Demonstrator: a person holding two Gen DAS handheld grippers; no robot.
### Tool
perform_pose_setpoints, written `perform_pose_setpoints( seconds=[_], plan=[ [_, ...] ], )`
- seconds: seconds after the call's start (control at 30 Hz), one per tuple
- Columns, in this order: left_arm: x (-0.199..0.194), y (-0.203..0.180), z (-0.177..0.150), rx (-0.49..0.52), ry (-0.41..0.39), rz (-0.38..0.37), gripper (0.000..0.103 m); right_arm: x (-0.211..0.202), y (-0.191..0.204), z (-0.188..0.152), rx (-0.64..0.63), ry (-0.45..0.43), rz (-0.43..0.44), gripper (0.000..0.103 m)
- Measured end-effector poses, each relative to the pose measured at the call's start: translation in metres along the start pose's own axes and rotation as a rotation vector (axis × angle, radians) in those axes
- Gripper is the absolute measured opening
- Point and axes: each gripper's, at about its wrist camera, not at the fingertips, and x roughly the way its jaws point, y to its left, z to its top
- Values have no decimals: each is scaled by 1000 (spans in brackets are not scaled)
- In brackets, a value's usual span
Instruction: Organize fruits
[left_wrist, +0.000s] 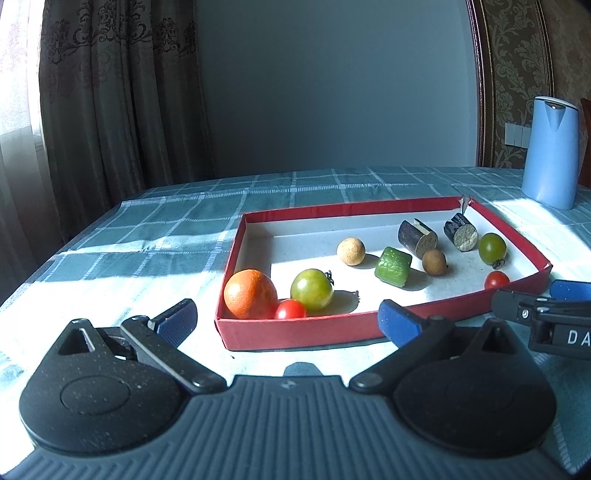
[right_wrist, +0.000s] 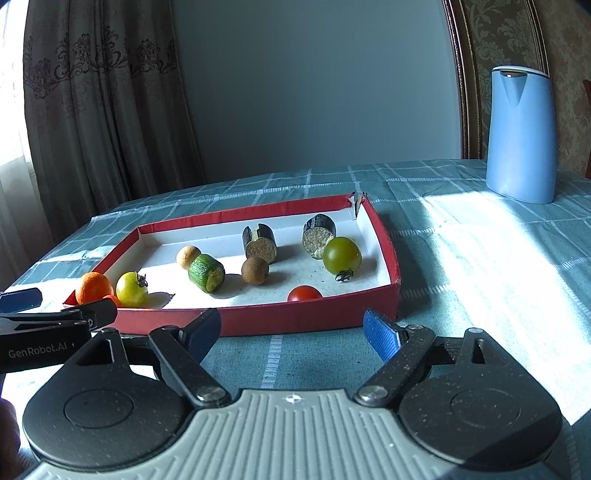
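Observation:
A red tray (left_wrist: 295, 329) (right_wrist: 295, 316) with a white floor holds an orange (left_wrist: 250, 293) (right_wrist: 94, 287), two green tomatoes (left_wrist: 312, 288) (left_wrist: 492, 248), two red cherry tomatoes (left_wrist: 290, 309) (left_wrist: 496, 280), a green cucumber piece (left_wrist: 393, 266) (right_wrist: 206, 273), two dark eggplant pieces (left_wrist: 417, 238) (left_wrist: 461, 232) and two small brown round fruits (left_wrist: 351, 251) (left_wrist: 434, 262). My left gripper (left_wrist: 288, 319) is open and empty just in front of the tray's near wall. My right gripper (right_wrist: 291, 328) is open and empty in front of the tray's near right part.
A tall blue jug (left_wrist: 551, 151) (right_wrist: 521, 134) stands on the checked tablecloth (left_wrist: 147, 229) at the back right. Curtains (left_wrist: 92, 110) hang at the left behind the table. The right gripper's fingers (left_wrist: 569, 290) show at the left view's right edge.

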Motion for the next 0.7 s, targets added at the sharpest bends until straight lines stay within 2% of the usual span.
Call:
perform_pose_setpoints(
  seconds=[0.7],
  plan=[
    [-1, -1, 0, 6, 0, -3, 103, 1, 0, 0, -2, 8, -4, 85]
  ],
)
